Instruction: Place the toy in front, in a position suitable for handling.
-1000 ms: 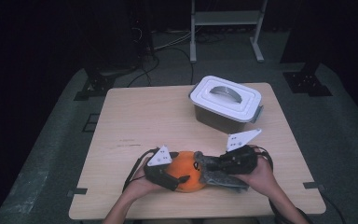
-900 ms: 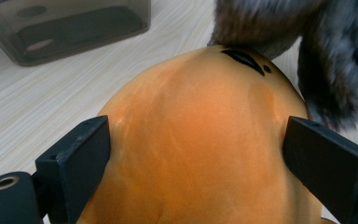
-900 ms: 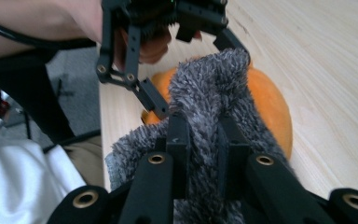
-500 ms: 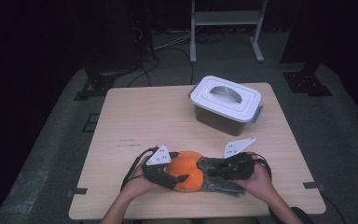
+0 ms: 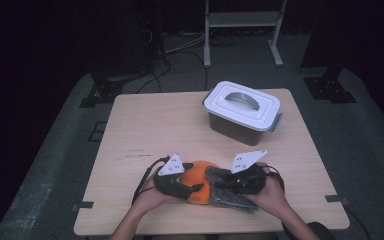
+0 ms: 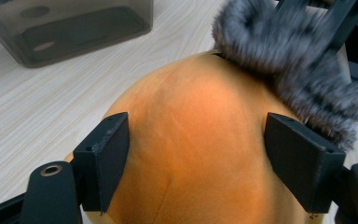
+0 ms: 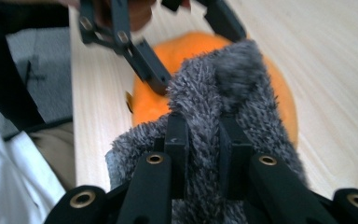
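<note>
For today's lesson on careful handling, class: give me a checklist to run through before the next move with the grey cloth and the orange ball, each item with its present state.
1. Right gripper shut on the grey fluffy cloth: ok.
2. Left gripper jaws around the orange ball; they have just been closing: ok.
3. Left pads pressing firmly on the ball: cannot tell.
4. Cloth lying against the ball: ok.
5. Ball resting on the wooden table: ok.
6. Lidded storage box standing apart from the work: ok.

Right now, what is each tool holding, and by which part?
The right tool is shut on a raised fold of the fuzzy grey cloth. The left tool straddles the round orange suede cushion, its jaws just closing in.
</note>
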Demonstrator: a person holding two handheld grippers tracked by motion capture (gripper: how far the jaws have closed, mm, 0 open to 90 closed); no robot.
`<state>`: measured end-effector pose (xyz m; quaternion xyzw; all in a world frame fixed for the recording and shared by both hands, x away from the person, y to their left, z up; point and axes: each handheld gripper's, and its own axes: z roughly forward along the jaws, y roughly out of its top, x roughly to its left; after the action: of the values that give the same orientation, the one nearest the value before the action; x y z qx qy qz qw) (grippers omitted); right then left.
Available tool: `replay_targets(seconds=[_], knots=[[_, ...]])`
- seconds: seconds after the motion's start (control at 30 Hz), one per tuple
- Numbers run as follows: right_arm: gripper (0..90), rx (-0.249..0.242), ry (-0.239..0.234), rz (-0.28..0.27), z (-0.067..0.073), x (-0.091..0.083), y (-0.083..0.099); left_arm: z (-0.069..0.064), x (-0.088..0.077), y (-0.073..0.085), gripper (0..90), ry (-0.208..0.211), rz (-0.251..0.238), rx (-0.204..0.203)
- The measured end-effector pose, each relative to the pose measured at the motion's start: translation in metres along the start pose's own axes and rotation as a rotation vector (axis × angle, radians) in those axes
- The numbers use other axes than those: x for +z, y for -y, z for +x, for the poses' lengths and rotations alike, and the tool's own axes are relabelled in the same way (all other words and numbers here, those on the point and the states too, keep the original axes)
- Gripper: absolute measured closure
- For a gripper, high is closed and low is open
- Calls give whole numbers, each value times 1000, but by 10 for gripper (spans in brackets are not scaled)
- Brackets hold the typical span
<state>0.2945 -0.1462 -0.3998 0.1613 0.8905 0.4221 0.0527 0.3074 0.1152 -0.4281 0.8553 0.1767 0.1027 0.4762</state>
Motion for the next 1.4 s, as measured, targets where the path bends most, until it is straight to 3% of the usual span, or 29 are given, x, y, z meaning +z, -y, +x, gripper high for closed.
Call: replay_targets(seconds=[0.07, 0.2, 0.33, 0.43, 0.53, 0.67, 0.77, 0.87, 1.03, 1.2, 1.3, 1.4], knots=[[762, 17, -10, -7, -5, 3, 4, 2, -3, -1, 209, 9, -5, 4], [761, 45, 19, -7, -14, -3, 11, 4, -9, -3, 218, 32, -5, 11], [759, 66, 42, 12, -20, -6, 18, 5, -10, -2, 314, 29, 4, 5], [760, 49, 50, 4, -15, -10, 15, 6, -7, 0, 343, 7, 0, -14], [757, 4, -4, -32, -2, -9, 8, 8, -5, 1, 343, -8, -17, -57], [753, -73, -1, 19, 12, 5, 3, 7, -3, 0, 335, -20, -20, -70], [756, -57, -9, 17, 7, 5, 5, 8, -4, 1, 335, -16, -23, -70], [756, -38, 15, 17, 1, 0, 10, 9, -4, 2, 335, -5, -21, -73], [755, 28, 60, 3, -12, -11, 18, 6, -4, 4, 323, 27, -14, -22], [745, 59, 32, -80, -15, -18, 15, -2, -2, 3, 311, 66, -11, 53], [746, 51, 30, -44, -15, -12, 17, -1, -4, 2, 299, 89, -15, 47], [759, 41, 22, -19, -12, -8, 19, 0, -9, -2, 277, 73, -50, 41]])
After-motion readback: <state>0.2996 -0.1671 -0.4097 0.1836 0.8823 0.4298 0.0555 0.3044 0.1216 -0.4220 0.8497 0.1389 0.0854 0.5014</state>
